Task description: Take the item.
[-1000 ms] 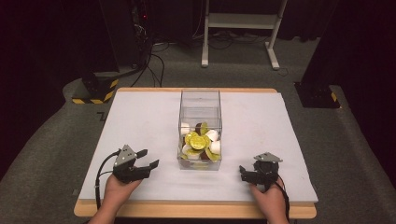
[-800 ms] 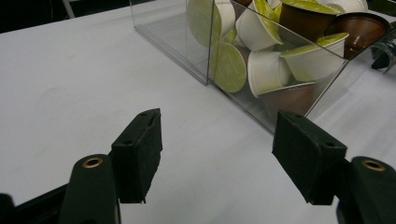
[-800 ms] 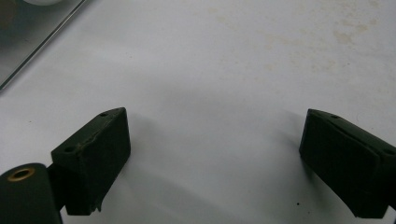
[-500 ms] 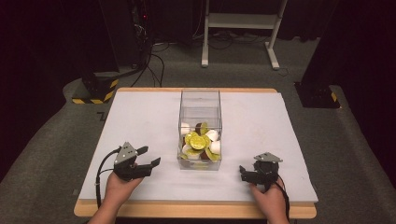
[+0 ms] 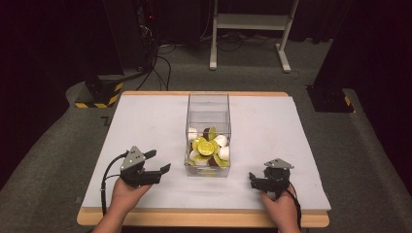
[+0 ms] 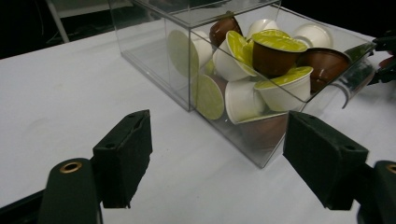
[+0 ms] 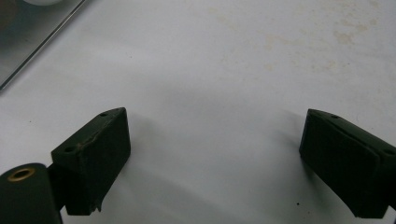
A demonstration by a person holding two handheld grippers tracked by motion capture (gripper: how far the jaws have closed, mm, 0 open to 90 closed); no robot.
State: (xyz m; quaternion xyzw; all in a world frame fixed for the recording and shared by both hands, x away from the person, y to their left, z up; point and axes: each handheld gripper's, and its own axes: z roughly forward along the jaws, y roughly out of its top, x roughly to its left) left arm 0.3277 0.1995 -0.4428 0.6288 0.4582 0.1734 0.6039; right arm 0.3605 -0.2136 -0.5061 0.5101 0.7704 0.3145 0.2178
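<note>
A clear plastic box (image 5: 208, 104) stands mid-table, its near end heaped with coffee capsules (image 5: 208, 148) in yellow-green, white and brown. My left gripper (image 5: 160, 161) rests on the white table left of the box and points toward it. In the left gripper view the left gripper (image 6: 219, 149) is open; its jaws have just been opening, with nothing between them, and the capsules (image 6: 275, 46) lie behind the box wall ahead. My right gripper (image 5: 252, 180) sits right of the box, pointing left. In the right gripper view the right gripper (image 7: 215, 158) is open over bare table.
The white table (image 5: 136, 121) stretches around the box on all sides. Its wooden front edge (image 5: 204, 218) runs just below both hands. A corner of the box (image 7: 28, 28) shows in the right gripper view. Beyond the table stand a white frame (image 5: 252, 29) and dark equipment.
The left gripper's jaws have spread wider apart. The right hand and the box have stayed where they were.
</note>
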